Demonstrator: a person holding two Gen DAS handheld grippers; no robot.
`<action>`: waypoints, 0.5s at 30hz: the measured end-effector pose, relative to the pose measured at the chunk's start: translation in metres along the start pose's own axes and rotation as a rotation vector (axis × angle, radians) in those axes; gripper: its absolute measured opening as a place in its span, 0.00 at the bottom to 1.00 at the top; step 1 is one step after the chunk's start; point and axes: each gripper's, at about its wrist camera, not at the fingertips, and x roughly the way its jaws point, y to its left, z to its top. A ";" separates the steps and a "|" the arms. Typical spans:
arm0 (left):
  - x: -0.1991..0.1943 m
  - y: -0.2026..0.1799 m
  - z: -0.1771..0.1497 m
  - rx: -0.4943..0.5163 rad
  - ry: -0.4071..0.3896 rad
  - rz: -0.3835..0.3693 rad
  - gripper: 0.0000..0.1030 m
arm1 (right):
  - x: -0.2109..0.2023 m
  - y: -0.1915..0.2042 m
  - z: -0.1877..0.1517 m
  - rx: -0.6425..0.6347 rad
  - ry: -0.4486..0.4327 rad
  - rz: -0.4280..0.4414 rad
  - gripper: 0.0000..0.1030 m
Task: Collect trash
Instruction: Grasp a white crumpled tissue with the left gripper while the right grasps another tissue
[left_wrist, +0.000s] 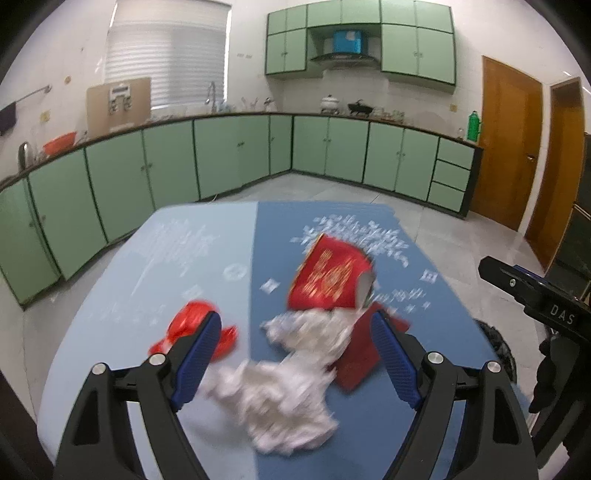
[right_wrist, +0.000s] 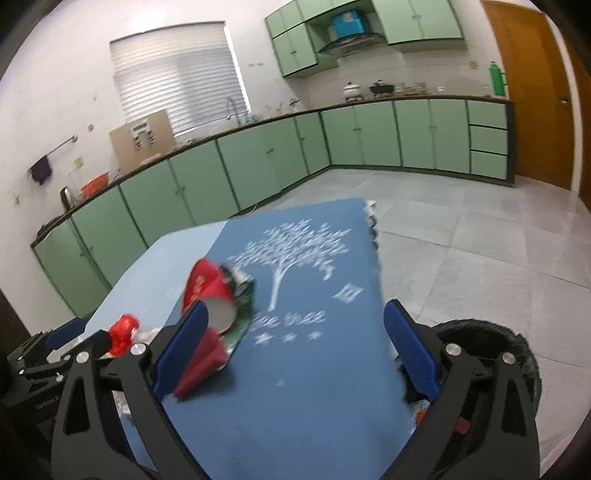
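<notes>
My left hand-held gripper (left_wrist: 295, 354) hangs spread wide over crumpled white tissue (left_wrist: 284, 391) on the blue desk (left_wrist: 129, 266). My right hand-held gripper (right_wrist: 295, 347) is spread too, holding nothing, beside a tipped red paper cup (right_wrist: 207, 288).

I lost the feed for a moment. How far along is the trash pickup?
Nothing clearly looks collected yet. The black-lined bin sits beside the table; its contents are mostly hidden. Nothing is in hand: the left gripper is open above the crumpled white tissue, and the right gripper is open and empty. Left on the mat: the tissue, the red paper cup, a red wrapper and the flat red packet.
</notes>
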 end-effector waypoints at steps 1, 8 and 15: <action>0.000 0.004 -0.004 -0.006 0.010 0.004 0.79 | 0.002 0.005 -0.002 -0.008 0.009 0.005 0.90; 0.012 0.018 -0.026 -0.043 0.077 -0.014 0.82 | 0.009 0.020 -0.018 -0.039 0.043 -0.003 0.90; 0.031 0.016 -0.036 -0.056 0.136 -0.033 0.82 | 0.012 0.022 -0.021 -0.060 0.061 -0.020 0.90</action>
